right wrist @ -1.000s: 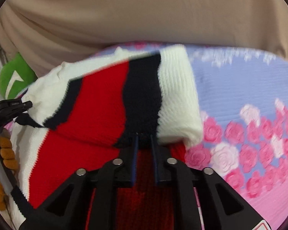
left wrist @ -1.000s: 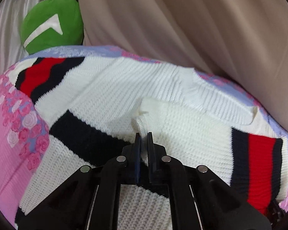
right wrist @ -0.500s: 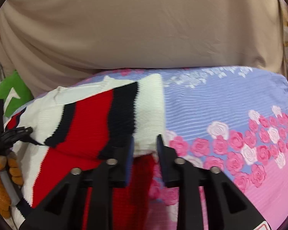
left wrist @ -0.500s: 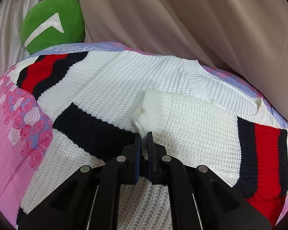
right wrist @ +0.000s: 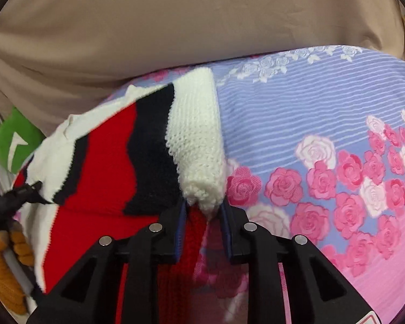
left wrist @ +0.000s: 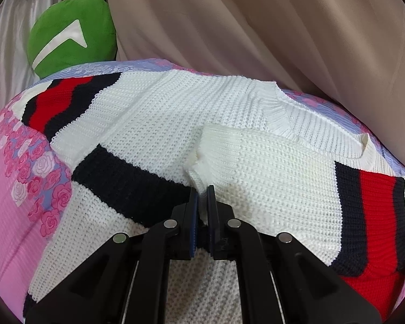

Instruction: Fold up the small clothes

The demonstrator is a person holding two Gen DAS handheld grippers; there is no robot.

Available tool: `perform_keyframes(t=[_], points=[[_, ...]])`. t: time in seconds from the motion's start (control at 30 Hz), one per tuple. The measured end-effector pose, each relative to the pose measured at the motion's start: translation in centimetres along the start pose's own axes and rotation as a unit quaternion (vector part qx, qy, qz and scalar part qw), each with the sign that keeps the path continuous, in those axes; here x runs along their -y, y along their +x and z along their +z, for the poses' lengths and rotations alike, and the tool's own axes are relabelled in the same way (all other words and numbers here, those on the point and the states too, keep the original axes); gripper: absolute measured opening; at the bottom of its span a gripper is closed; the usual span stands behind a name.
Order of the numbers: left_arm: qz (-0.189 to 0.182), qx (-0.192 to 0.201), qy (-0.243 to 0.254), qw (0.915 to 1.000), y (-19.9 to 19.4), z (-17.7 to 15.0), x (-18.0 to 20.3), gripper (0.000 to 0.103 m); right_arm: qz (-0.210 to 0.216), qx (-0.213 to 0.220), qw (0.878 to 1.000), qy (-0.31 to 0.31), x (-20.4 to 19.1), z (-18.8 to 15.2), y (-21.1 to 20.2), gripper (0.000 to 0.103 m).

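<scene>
On my left wrist view, the left gripper sits low and near, jaws pressed together and pinching a bit of white knit from the sweater. The sweater lies spread flat across the floral bedspread, its collar toward the far side. One sleeve is folded in over the body, its cuff right at my fingertips and its red and navy bands on the right. The other sleeve's stripes lie at far left. A green cushion rests at the far left against the beige curtain.

On my right wrist view, the right gripper has its jaws closing, with the white folded edge of the sweater between them; I cannot tell whether the pads press it. The knit lies left of center, bare bedspread to the right. At the near left edge, the left gripper shows, held by a hand in an orange glove.
</scene>
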State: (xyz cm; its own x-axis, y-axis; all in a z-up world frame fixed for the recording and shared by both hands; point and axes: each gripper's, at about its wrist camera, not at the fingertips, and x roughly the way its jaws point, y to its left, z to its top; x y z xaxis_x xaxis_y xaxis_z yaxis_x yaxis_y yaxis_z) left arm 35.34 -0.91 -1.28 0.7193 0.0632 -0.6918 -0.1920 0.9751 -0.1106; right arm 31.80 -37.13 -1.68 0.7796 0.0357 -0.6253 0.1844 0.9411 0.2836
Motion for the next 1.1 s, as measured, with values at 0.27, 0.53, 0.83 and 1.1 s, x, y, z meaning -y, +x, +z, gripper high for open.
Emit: perform_keyframes(t=[0.27,0.53,0.83,1.1], points=[[0.001,0.001,0.0,1.0,0.0,-0.1,0.0,0.006,-0.029,0.069,0.995,-0.064,-5.5,0.9,-0.3,0.019],[-0.029,-0.002,-0.022,0.9993,-1.0,0.3,-1.6,0.015,-0.014,0.017,0.999,-0.034,-5.6,-0.1,3.4,0.016],[0.001,0.027,-0.059,0.9979,-8.6,-3.4,-11.1,0.052,0.093,0.02,0.974,-0.207,-21.4,-1.3,0.2,0.024],[0.059,0.066,-0.153,0.9842,-13.4,-4.0,-23.4,0.052,0.177,-0.032,0.921,-0.345,-43.1,-4.9,5.3,0.031]])
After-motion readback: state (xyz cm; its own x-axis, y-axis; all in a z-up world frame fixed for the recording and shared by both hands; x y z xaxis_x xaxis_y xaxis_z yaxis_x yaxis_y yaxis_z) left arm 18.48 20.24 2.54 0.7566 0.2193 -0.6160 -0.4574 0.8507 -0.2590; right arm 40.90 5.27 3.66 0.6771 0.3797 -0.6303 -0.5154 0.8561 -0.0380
